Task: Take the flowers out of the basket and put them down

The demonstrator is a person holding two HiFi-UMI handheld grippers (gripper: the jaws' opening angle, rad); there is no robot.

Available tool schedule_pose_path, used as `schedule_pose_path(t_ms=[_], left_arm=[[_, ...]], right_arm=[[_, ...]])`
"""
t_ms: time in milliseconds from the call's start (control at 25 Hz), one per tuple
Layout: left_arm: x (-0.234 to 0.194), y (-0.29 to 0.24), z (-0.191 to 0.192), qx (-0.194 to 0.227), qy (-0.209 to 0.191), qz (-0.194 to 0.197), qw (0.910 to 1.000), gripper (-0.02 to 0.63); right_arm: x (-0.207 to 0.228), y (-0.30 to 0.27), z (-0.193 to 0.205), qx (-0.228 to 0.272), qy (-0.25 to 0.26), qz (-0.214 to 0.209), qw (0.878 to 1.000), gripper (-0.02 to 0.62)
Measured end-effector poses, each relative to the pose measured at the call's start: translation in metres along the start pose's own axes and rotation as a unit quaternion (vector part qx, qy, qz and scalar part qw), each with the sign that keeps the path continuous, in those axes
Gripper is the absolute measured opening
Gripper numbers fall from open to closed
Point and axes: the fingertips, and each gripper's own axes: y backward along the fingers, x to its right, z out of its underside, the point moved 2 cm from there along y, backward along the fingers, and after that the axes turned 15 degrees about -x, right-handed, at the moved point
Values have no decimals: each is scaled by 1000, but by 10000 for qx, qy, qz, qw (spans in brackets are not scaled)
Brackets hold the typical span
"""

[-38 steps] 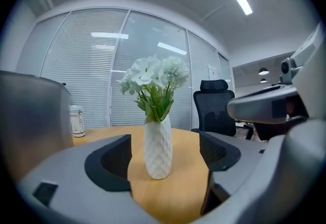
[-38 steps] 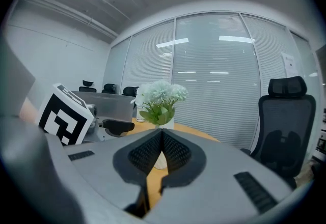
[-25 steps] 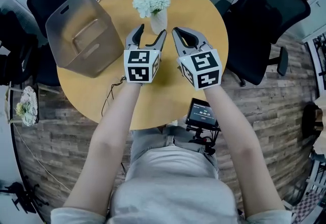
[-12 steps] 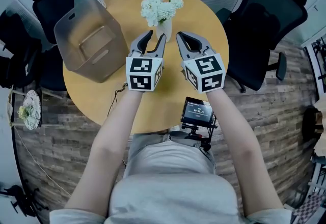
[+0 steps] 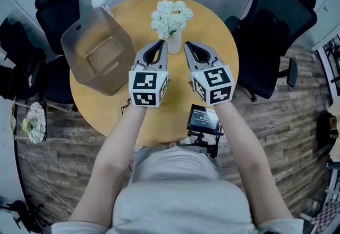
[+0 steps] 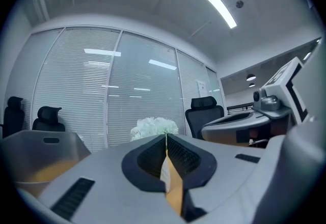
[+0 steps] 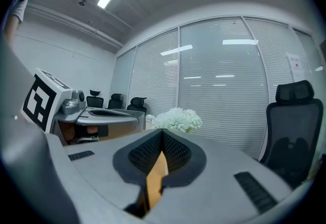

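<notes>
- The left gripper (image 5: 163,41) (image 6: 166,135) has its jaws pressed together, tip to tip; they have just been closing, and nothing lies between them.
- The right gripper (image 5: 186,43) (image 7: 162,130) is also closed, its jaws meeting at the tips around nothing.
- Both grippers are held side by side above the table (image 5: 212,31), pointing away from the person, with the marker cubes nearest the camera and bare forearms behind them.
- The flowers (image 5: 171,15) (image 6: 153,127) (image 7: 178,118) – a white bunch – stand upright in a pale vase (image 5: 174,41) on the table, outside the basket.
- In the head view the vase sits just beyond and between the two sets of tips; each gripper view shows the bunch ahead of its jaws, not within them.
- The basket (image 5: 118,80) (image 6: 41,151) – a translucent grey tub with handle slots – rests on the table to the left of the flowers, apart from them, and nothing is visible inside it.
- A clear bottle (image 5: 100,3) stands just behind the basket at the table's far edge.
- A thin cable (image 5: 125,102) lies on the table near the left wrist.
- A small screen (image 5: 204,118) is mounted at the table's near edge, below the right gripper.
- Black office chairs (image 5: 271,20) ring the round table, and slatted blinds cover the glass wall beyond.
</notes>
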Motion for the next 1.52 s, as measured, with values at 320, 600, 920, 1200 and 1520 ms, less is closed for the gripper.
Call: schedule_pose_path(t_ms=[320,600,920,1200,1520], left_arm=[[-8,13,-12,104,-55,197,9997,5],[-19,27,-25,191,-15,294,9994,3],[-28,34,-32,252,105,516,9983,4],[-33,38,-36,281,84,681,9973,3],[-36,41,-33,243,59,738,9970,3]], right_arm=[[-3,2,-5,106,-169,197,9996,23],[-15,7,-20,156,-268,1,9995,23],[-13,19,-54,319,-56,283,9991,23],[-25,14,-55,366,-24,461,9983,23],[-33,7,-51,335,-49,502,9982,23]])
